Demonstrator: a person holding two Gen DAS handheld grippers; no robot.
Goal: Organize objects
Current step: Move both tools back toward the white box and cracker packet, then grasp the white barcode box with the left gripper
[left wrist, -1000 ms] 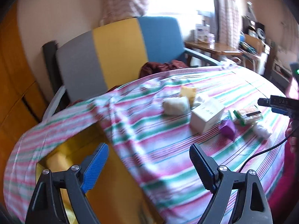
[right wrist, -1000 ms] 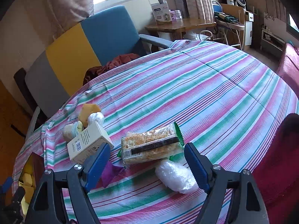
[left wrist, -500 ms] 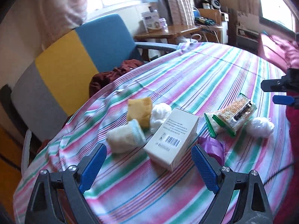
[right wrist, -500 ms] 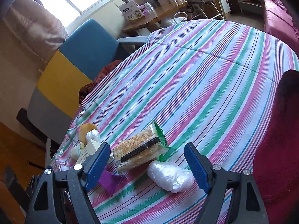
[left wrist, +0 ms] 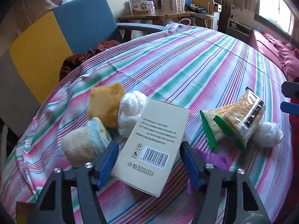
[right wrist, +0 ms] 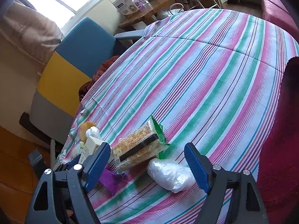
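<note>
A cream box [left wrist: 155,140] with a barcode lies on the striped tablecloth [left wrist: 186,65]. My left gripper [left wrist: 149,143] straddles its near end, jaws closing. The left pad is at the box's edge and the right pad stands a sliver off. A rolled sock [left wrist: 82,145], a yellow sponge [left wrist: 104,106] and a white wrapped ball [left wrist: 130,110] lie left of the box. A purple scrap [left wrist: 211,156] lies to its right. My right gripper [right wrist: 146,145] hangs open over a cracker packet [right wrist: 138,149] and a white plastic bundle [right wrist: 170,173], touching neither.
A chair [left wrist: 74,29] in grey, yellow and blue stands behind the table with a dark red cloth [left wrist: 84,57] on its seat. A wooden side table [left wrist: 155,15] holds a carton. A red sofa [left wrist: 276,56] lies at the right. The far half of the cloth [right wrist: 205,65] is bare.
My left gripper swung from the table's left edge over to the items and sank onto the box, and its jaws narrowed. My right gripper rolled and drifted slightly, jaws unchanged.
</note>
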